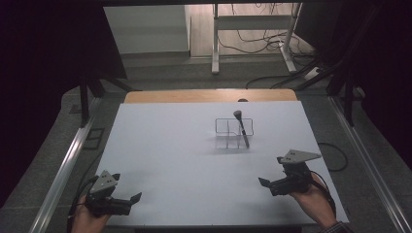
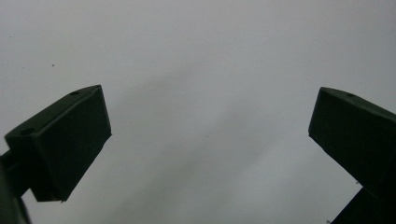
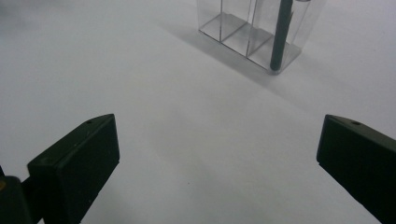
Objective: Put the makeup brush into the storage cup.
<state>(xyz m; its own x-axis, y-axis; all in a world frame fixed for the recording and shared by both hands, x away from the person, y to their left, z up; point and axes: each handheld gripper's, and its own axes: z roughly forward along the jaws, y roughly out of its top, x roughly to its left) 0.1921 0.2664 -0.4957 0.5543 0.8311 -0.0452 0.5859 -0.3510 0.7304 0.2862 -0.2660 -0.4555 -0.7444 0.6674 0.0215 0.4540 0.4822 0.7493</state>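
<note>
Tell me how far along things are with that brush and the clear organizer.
Done, by the look of it: the brush already stands in an end compartment of the clear organizer, leaning. In hand: nothing; the left gripper and right gripper are open, apart from it, near the table's front corners. Left: apparently nothing visible.

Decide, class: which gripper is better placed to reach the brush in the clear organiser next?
Probably the right gripper: it sits nearer the brush in the clear organiser, open, with both ahead in its own view. The left gripper faces bare table.
</note>
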